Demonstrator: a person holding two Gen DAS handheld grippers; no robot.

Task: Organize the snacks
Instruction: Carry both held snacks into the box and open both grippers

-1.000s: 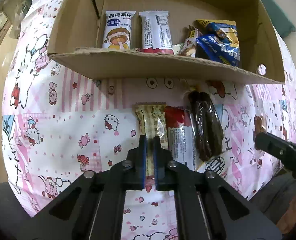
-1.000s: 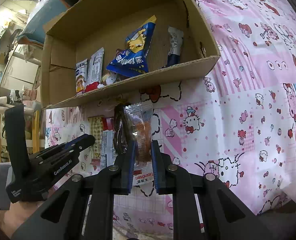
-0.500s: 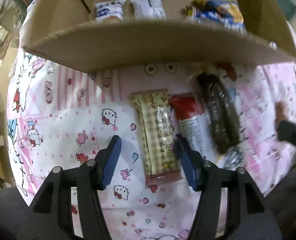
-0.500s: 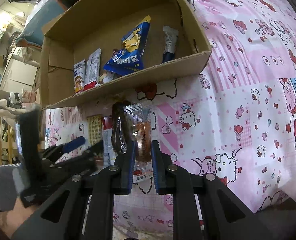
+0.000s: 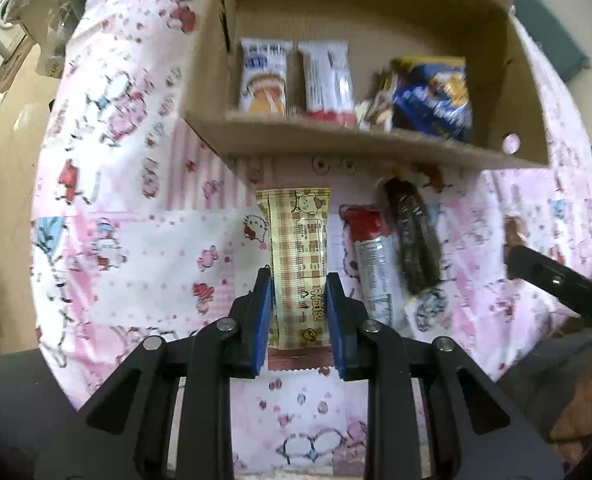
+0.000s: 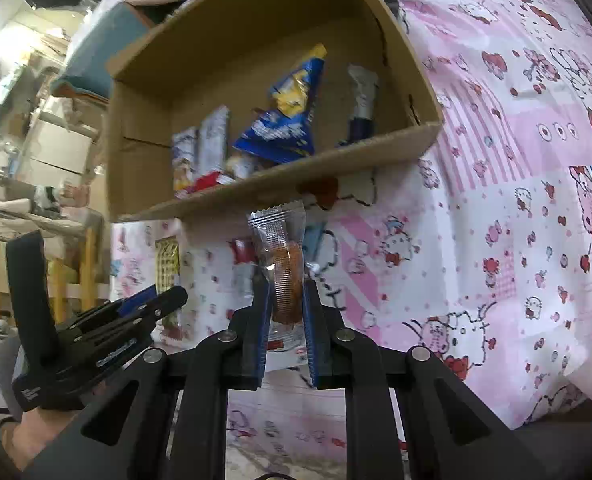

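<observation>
A beige checked snack bar stands between the blue pads of my left gripper. The jaws are closing and the pads press its two long edges. Beside it on the pink cartoon cloth lie a red-and-white bar and a dark brown snack. My right gripper is shut on a clear packet with an orange biscuit, held above the cloth in front of the cardboard box. The box holds several packets, among them a blue chips bag.
The left gripper shows low at the left of the right wrist view, with a hand under it. The right gripper's tip juts in at the right of the left wrist view. Shelves and clutter stand beyond the cloth's left edge.
My left jaws spread wide over the beige bar, then closed on it, and the left view has pulled up and away from the cloth. The right gripper keeps its grip on the biscuit packet.
</observation>
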